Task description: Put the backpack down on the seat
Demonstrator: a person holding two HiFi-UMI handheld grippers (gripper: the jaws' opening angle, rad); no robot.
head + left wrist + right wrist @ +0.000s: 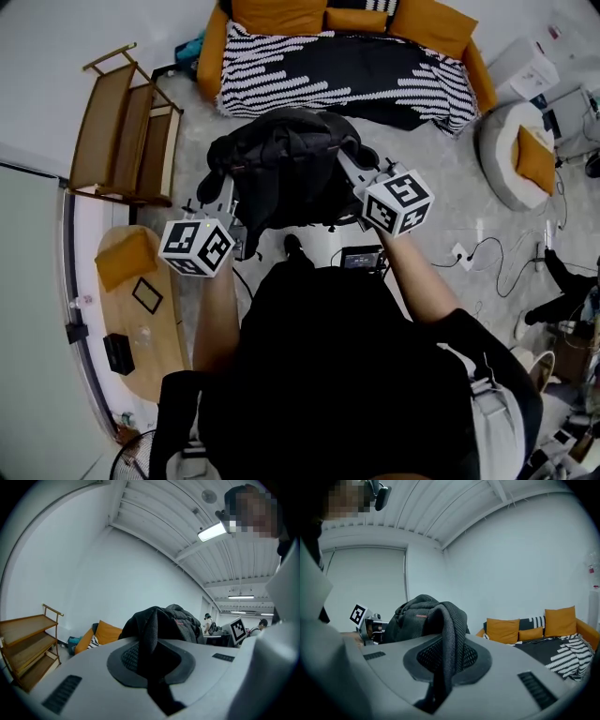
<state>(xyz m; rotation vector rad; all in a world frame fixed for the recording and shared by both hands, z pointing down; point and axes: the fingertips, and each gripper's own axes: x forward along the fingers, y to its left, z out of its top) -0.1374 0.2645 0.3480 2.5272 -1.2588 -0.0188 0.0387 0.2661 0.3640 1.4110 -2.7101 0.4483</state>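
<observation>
In front of the person's chest, the black backpack (281, 169) hangs in the air (short of the sofa (210, 56)). The left gripper (154, 667) pinches one mesh strap (149, 637); the right gripper (440, 667) pinches the other strap (450, 630).

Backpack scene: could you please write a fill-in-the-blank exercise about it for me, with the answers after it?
The backpack, held up in front of the sofa, is ____ in colour.
The left gripper and the right gripper are each shut on a mesh ____ of it.
The sofa's plain cushions are ____.
In the head view the wooden shelf stands on the sofa's ____ side.
Answers: black; strap; orange; left.
</observation>
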